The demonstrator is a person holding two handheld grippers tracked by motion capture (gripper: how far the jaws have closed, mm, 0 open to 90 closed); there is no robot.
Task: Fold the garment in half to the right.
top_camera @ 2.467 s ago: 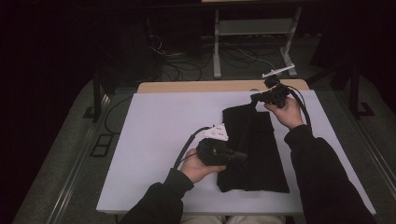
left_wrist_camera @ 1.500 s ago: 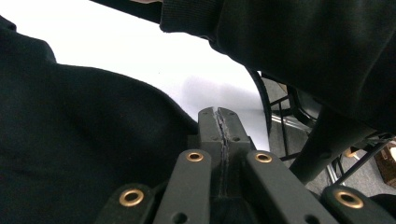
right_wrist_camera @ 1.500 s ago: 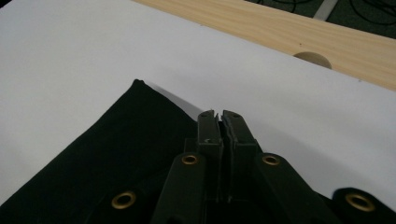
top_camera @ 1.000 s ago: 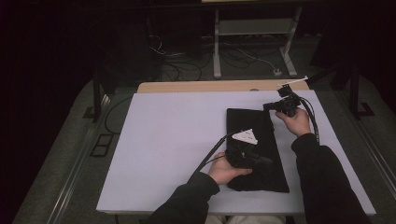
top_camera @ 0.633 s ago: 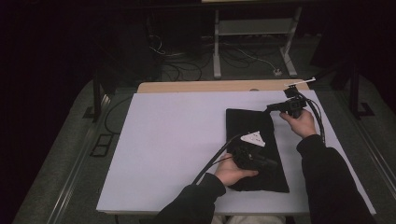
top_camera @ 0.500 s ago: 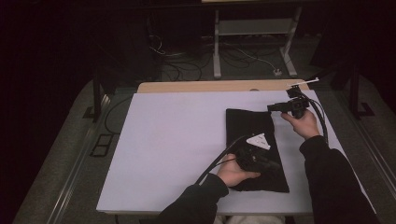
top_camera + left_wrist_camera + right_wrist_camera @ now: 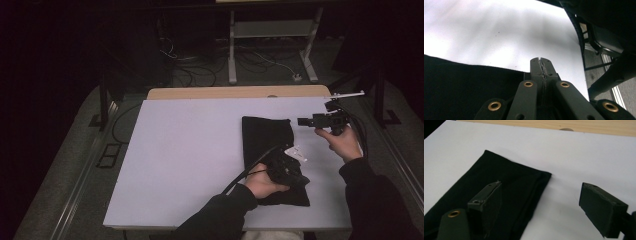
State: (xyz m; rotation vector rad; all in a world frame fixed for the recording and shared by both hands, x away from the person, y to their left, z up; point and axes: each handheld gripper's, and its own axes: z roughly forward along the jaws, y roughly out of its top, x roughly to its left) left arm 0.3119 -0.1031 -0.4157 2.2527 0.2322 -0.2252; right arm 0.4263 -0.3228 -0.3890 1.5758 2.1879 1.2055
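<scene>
Since a moment ago the right gripper (image 7: pixel 304 121) has drawn off the far corner of the black cloth (image 7: pixel 265 137) toward the counter's right edge, its jaws having just been opening with nothing between them, while the left gripper (image 7: pixel 299 181) has slid nearer along the cloth's right side.

From the high view, the cloth lies folded in a long strip on the white counter (image 7: pixel 190 150), right of the middle. The left hand (image 7: pixel 261 184) rests on its near end, hiding much of that end; black tool on black fabric makes the tips hard to pick out. A small white tag (image 7: pixel 296 152) shows at the cloth's right edge.

Looking along the left gripper (image 7: pixel 541 65), the jaws are pressed together at the cloth's (image 7: pixel 461 85) edge; whether any fabric is pinched I cannot tell.

Along the right gripper (image 7: pixel 541 200), the jaws stand wide apart and empty, one pad over the cloth (image 7: pixel 506 182), the other over bare counter (image 7: pixel 579 160); the cloth's near part is cut off at the frame's bottom.
</scene>
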